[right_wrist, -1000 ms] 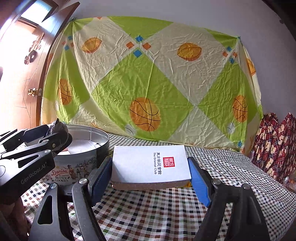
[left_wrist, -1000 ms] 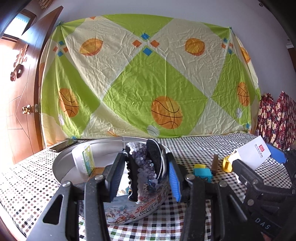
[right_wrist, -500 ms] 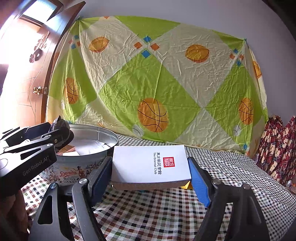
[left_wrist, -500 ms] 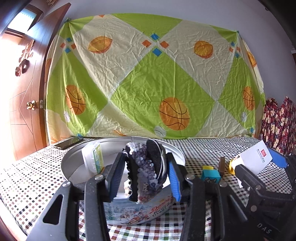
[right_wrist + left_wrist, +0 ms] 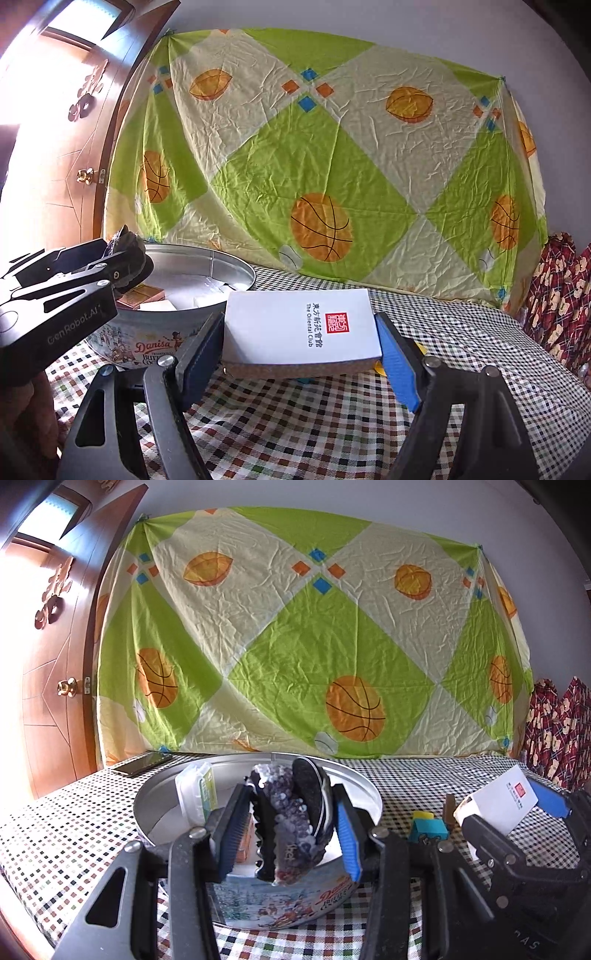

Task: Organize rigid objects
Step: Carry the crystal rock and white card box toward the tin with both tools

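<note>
Left gripper [image 5: 284,834] squeezing sparkly hair clip [image 5: 291,823] over cookie tin [image 5: 354,794]; could slip, bounce off rim. Right gripper [image 5: 301,354] hugging white box [image 5: 299,328]; could bump tin.

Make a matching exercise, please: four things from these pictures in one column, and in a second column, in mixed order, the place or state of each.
Things:
1. purple crystal rock
2. white box
3. cookie tin
4. black phone

Places or states:
A. lies flat on the checked cloth beyond the tin, by the door
B. held between the right gripper's pads
C. stands open on the table, with small boxes inside
D. held in the left gripper, above the tin

Pairs: 1-D, 2-B, 3-C, 4-A
</note>
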Motion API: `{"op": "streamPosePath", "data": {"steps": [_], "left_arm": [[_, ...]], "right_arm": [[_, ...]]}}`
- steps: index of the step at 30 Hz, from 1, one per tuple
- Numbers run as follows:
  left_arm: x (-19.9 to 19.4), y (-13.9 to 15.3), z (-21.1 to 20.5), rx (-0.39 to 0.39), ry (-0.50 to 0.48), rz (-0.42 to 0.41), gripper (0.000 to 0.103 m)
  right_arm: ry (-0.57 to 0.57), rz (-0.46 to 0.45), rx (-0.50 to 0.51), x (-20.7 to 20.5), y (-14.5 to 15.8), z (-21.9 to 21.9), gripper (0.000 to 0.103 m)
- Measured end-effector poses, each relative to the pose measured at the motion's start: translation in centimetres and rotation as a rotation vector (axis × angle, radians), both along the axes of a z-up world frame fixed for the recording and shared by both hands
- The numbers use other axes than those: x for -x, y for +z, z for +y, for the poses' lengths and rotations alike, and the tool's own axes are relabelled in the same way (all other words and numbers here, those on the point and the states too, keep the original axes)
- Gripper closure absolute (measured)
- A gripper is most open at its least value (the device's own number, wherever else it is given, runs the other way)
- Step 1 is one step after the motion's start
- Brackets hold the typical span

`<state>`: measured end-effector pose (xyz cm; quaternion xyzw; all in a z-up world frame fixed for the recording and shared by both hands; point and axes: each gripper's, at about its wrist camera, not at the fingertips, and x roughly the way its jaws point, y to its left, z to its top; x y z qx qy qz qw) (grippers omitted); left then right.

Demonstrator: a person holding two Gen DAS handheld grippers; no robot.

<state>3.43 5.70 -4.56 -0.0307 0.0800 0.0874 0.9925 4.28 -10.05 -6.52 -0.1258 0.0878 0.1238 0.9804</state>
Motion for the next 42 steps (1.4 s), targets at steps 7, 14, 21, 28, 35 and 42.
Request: {"op": "streamPosePath", "data": {"steps": [7,14,21,28,35,42], "left_arm": [[0.0,-0.1,0.3,-0.005,0.009,-0.004,0.058],[0.3,0.0,1.0,-0.001,0.014,-0.007,0.058],[0.5,0.0,1.8,-0.005,0.019,-0.003,0.058],[0.6,0.4,2.7,0.000,0.018,0.009,0.058],[-0.5,1.6,3.7,-0.013,0.000,0.054,0.058],[-3.6,1.3,4.8,-0.031,-0.012,0.182,0.058]], "right_arm": [[0.014,0.021,0.002,-0.3,0.0,0.4,0.022],[0.029,0.026,0.017,-0.3,-0.1,0.9,0.022],[0.047,0.057,0.017,-0.9,0.1,1.1,0.022],[0.074,0.062,0.037,-1.1,0.9,1.8,0.022],[0.137,0.102,0.029,-2.4,3.0,2.9,0.022],[0.188,0.204,0.006,-6.1,4.2,4.4,0.022]]}}
